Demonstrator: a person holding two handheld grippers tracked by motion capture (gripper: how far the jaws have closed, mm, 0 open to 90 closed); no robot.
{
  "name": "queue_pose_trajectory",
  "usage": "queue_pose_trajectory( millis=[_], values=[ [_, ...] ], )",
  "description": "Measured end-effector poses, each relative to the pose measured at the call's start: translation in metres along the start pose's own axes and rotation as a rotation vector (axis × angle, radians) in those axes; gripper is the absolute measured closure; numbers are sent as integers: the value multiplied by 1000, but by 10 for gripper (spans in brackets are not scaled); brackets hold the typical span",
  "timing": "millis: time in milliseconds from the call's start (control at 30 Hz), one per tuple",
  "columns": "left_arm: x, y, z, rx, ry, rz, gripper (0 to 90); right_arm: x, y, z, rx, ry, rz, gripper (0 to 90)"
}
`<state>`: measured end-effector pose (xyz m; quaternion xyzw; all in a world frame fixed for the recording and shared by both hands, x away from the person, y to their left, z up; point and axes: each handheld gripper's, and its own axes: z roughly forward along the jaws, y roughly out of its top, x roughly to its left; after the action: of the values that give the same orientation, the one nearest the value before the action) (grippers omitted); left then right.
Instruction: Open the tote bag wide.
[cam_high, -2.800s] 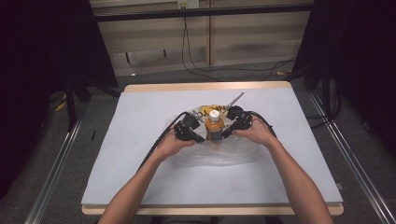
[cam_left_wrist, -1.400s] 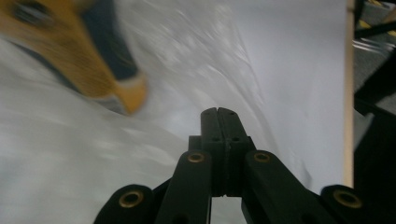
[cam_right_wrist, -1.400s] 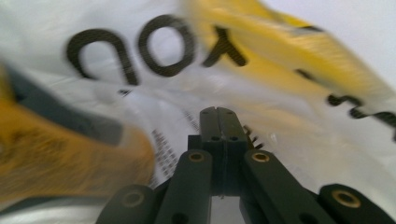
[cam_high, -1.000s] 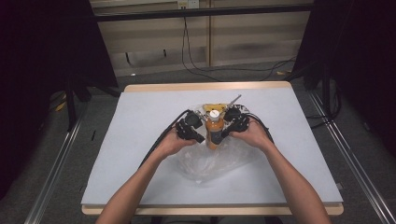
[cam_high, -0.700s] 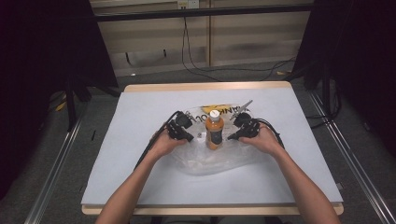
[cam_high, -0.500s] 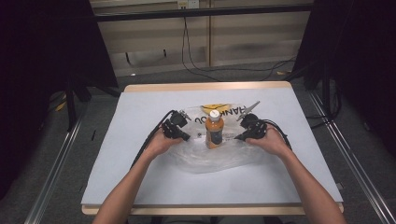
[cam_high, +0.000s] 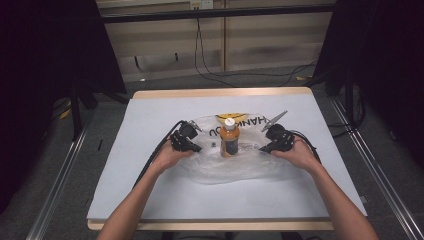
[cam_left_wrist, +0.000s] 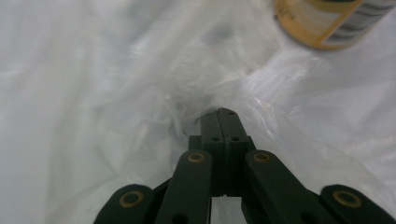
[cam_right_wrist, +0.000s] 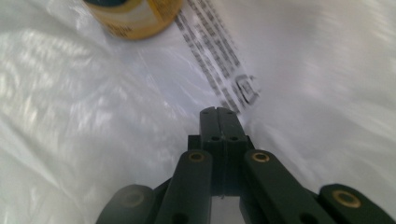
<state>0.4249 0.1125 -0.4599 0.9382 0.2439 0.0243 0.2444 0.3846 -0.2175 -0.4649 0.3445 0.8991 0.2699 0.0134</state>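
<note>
An orange-juice bottle (cam_high: 230, 137) with a white cap stands upright in the middle of a clear plastic bag (cam_high: 220, 169) with yellow and black print, spread flat on the table. My left gripper (cam_high: 196, 149) is left of the bottle, shut, with bag film bunched at its tip (cam_left_wrist: 226, 112). My right gripper (cam_high: 262, 149) is right of the bottle, shut, its tip (cam_right_wrist: 218, 111) on the printed film. The bottle's base (cam_left_wrist: 327, 23) shows at the top right of the left gripper view. In the right gripper view the bottle (cam_right_wrist: 135, 16) sits at the top left.
A white sheet (cam_high: 150, 115) covers the table, whose wooden edge (cam_high: 220, 93) runs along the back. Black cables (cam_high: 150, 160) trail from both grippers past the forearms. Dark stands and rails flank the table on both sides.
Both hands have moved outward from the bottle, left hand leftward and right hand rightward. The bag that was gathered up around the bottle now lies stretched wide and low around it.
</note>
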Motion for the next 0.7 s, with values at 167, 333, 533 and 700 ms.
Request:
queue_pose_trajectory(
  millis=[167, 333, 533, 700],
  values=[
    [-6, -1, 3, -37, -35, 15, 900, 7, 11, 9, -20, 9, -9, 900],
    [-6, -4, 2, -41, -44, 21, 900, 11, 18, 15, -37, -2, 9, 900],
    [-8, -7, 2, -87, -67, 18, 900, 7, 16, 16, -84, 10, 32, 900],
    [-7, -12, -2, -181, -84, -45, 900, 3, 14, 9, -163, 30, 55, 900]
  ],
)
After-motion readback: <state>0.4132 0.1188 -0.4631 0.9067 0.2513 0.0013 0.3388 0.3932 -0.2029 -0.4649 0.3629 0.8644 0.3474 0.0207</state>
